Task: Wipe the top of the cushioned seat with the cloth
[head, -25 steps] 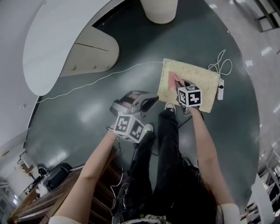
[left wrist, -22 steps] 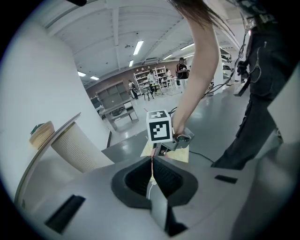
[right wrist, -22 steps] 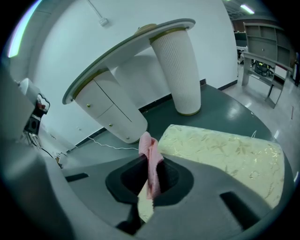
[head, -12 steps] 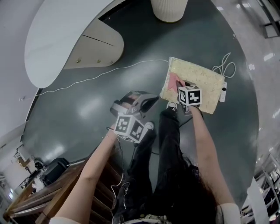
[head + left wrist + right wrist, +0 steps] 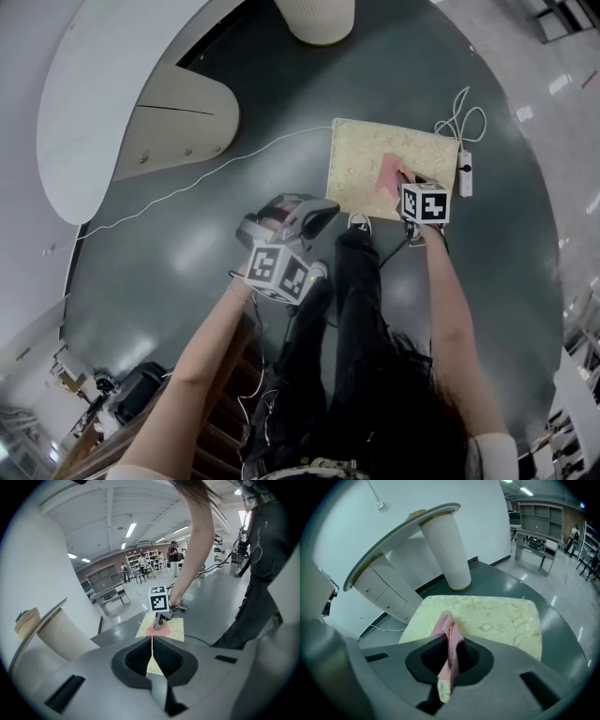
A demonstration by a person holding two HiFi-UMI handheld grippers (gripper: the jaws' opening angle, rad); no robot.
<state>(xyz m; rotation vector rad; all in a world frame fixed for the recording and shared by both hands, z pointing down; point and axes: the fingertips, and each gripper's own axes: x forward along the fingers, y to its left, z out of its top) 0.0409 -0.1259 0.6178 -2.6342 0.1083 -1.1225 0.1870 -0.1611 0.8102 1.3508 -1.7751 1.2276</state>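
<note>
While the left hand-held gripper (image 5: 323,214) hangs left of the seat (image 5: 358,150), its jaws pressed together on nothing, the right hand-held gripper (image 5: 405,180) over the seat is clamped on the pink cloth (image 5: 387,172), which touches the seat's top around its middle.

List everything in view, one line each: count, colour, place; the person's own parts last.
cushioned seat: one, cream patterned, on the dark floor.
cloth: one, pink, on the seat.
power strip: one, white, right of the seat.
cable: one, white, across the floor leftwards.
ribbed column: one, cream, beyond the seat.
left gripper: one, grey, shut, empty, off the seat.
right gripper: one, grey, shut on the cloth.
</note>
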